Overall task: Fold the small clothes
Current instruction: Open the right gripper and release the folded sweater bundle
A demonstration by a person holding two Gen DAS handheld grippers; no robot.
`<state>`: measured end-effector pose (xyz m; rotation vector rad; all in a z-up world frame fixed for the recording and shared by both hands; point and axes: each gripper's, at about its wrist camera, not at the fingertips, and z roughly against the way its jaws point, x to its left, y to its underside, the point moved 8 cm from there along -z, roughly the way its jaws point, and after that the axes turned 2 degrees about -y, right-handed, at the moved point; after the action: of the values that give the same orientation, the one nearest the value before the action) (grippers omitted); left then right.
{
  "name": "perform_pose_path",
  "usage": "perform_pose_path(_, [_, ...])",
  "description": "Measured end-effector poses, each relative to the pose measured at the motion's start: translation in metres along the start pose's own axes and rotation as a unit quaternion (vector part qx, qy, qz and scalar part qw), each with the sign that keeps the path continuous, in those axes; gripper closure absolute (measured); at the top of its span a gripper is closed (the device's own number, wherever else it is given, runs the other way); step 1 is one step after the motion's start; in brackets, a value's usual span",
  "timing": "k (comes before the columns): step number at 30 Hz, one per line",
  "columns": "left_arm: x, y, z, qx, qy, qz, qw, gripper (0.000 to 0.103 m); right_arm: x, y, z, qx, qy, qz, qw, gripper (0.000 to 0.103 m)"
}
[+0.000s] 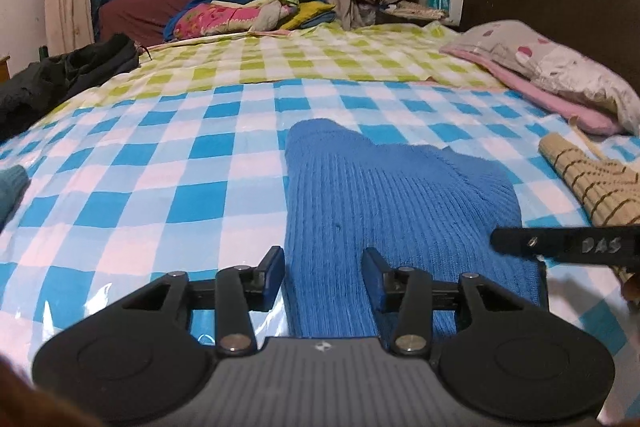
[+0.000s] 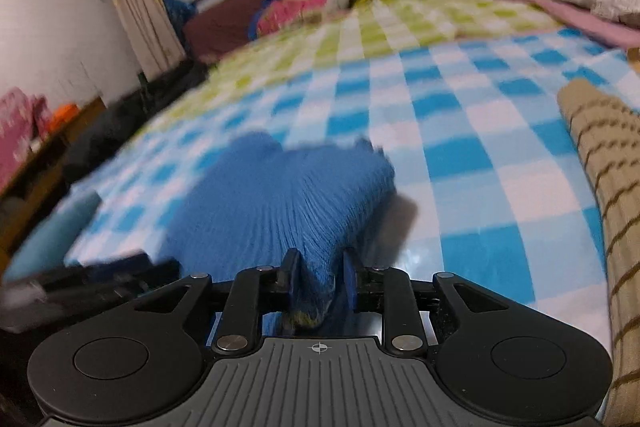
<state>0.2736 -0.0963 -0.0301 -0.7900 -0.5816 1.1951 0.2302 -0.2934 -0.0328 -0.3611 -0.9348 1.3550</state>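
Blue ribbed knit is being worked on the bed: the sweater is lying flat on the blue-checked sheet, which serves as the landmark here. The garment is spread near the middle of that sheet, towards its near edge, its ribs running away from the cameras.

The left gripper is being held over the sweater's near left edge, its jaws partly open; one pad is seen over the bare sheet, the other over the knit, and nothing is being pinched between them.

The right gripper is being held at the sweater's near right part, and a bunched ridge of blue knit is being gathered up between its narrowly parted jaws. The left pad is being pressed against the fold; whether the right pad is touching it cannot be told from the blurred view.

A beige striped garment is lying at the sheet's right side, apart from the sweater. A green-checked sheet is lying beyond the blue one, and a pillow is lying at the far right of it.
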Motion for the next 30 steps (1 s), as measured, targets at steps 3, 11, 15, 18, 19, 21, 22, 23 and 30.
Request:
perform_pose_path(3, [-0.002,0.003,-0.001,0.008,-0.008,-0.008,0.9999,0.054,-0.004,0.001,-0.003,0.002,0.008,-0.002,1.0,0.072])
perform_pose_path(11, [-0.001,0.006,0.003,0.02,-0.012,-0.008,0.9997,0.054,0.016,-0.003,0.027,-0.024,0.006,0.023,0.999,0.072])
perform_pose_path(15, [-0.001,0.008,0.002,0.024,-0.012,-0.008,0.9996,0.054,0.015,0.014,0.022,-0.004,0.034,0.042,0.999,0.072])
perform_pose_path(18, [-0.002,0.01,0.0,0.03,-0.008,-0.01,0.9995,0.053,0.004,0.023,0.01,0.017,0.044,0.027,0.998,0.067])
perform_pose_path(19, [-0.002,0.01,-0.001,0.031,-0.007,-0.01,0.9994,0.053,0.001,0.023,0.007,0.02,0.042,0.02,0.999,0.066])
perform_pose_path(21, [0.0,0.009,-0.001,0.029,-0.004,-0.008,0.9995,0.051,-0.001,0.022,0.007,0.018,0.035,0.007,0.999,0.066])
perform_pose_path(22, [0.001,0.009,-0.001,0.027,0.0,-0.003,0.9996,0.051,-0.002,0.021,0.008,0.015,0.031,0.003,0.999,0.066])
perform_pose_path(23, [0.002,0.008,0.0,0.025,0.004,0.001,0.9997,0.05,-0.002,0.02,0.01,0.011,0.028,0.001,1.0,0.066])
perform_pose_path(30, [0.014,0.0,0.005,-0.005,0.042,0.041,0.9983,0.047,-0.003,0.013,0.012,-0.011,0.008,-0.008,1.0,0.048])
